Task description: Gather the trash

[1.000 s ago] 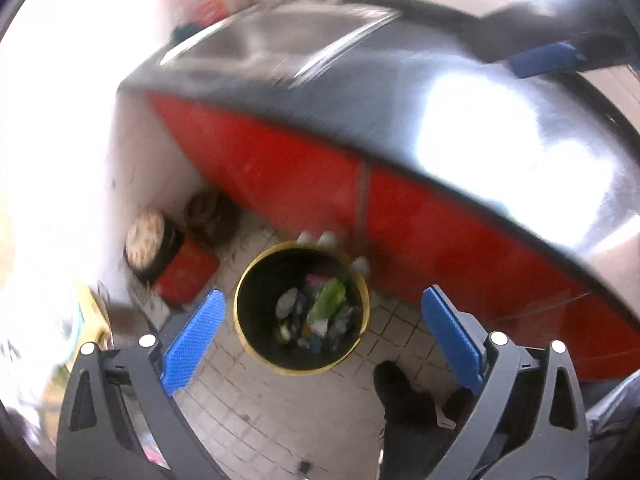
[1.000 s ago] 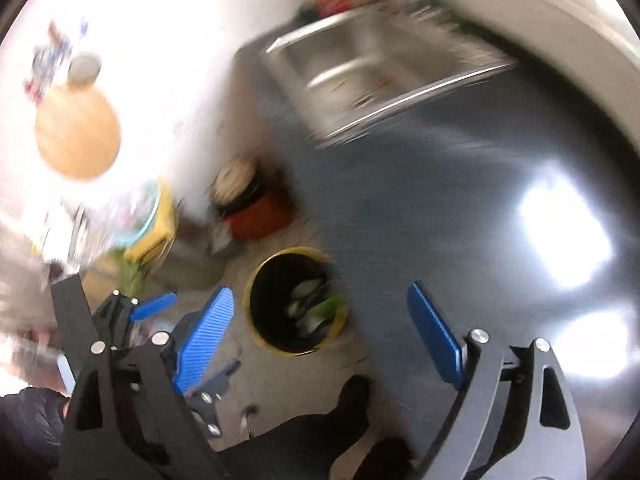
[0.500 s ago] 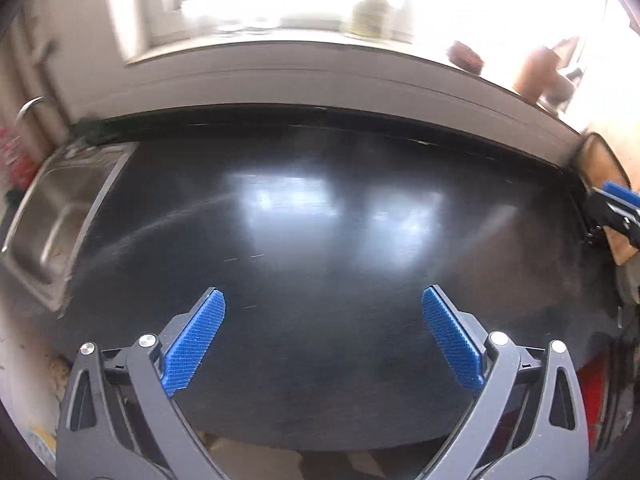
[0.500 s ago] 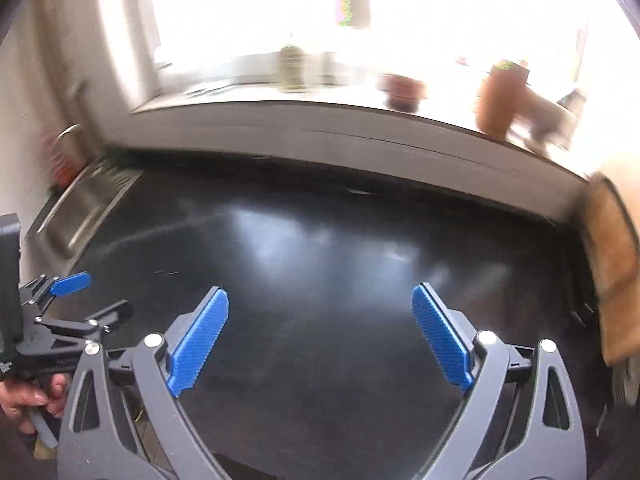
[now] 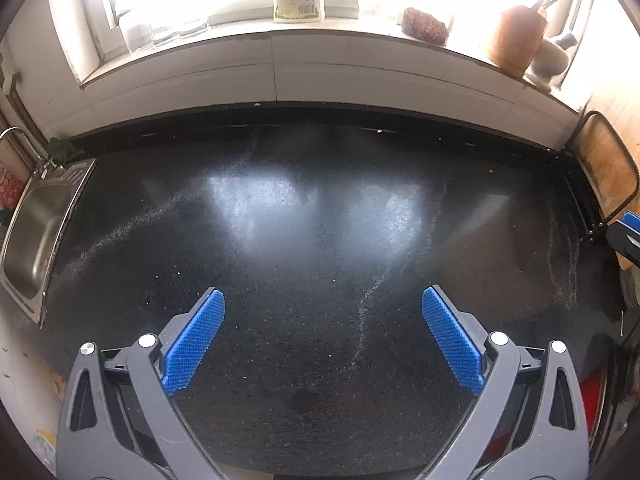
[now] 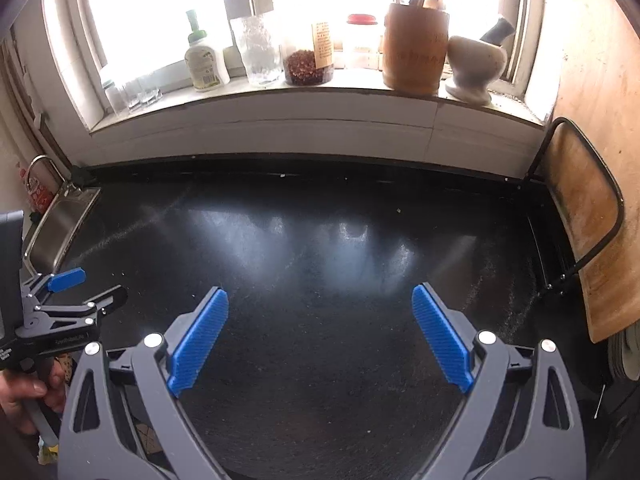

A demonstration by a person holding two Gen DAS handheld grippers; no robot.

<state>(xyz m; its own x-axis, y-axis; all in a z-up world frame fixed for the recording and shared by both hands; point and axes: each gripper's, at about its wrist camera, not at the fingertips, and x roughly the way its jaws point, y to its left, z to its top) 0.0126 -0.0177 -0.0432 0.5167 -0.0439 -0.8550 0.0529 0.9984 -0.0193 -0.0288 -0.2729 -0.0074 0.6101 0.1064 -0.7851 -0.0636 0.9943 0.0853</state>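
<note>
My left gripper (image 5: 322, 300) hangs open over the black countertop (image 5: 320, 208), with nothing between its blue pads. My right gripper (image 6: 320, 294) is also open and empty above the same countertop (image 6: 320, 240). In the right wrist view the left gripper (image 6: 94, 288) shows at the left edge, held by a hand (image 6: 24, 388). A tip of the right gripper (image 5: 628, 228) shows at the right edge of the left wrist view. Only small crumbs (image 6: 399, 211) lie on the counter. No trash bin is in view.
A steel sink (image 5: 36, 232) is set into the counter's left end. The window sill (image 6: 280, 92) carries a soap bottle (image 6: 206, 60), jars, a wooden utensil holder (image 6: 414, 48) and a mortar (image 6: 474, 68). A cutting board (image 6: 580, 232) stands in a rack at the right.
A second ago both cameras looked down at a yellow bin with trash on the floor. Both have swung up to face the counter and window. Both grippers stayed open.
</note>
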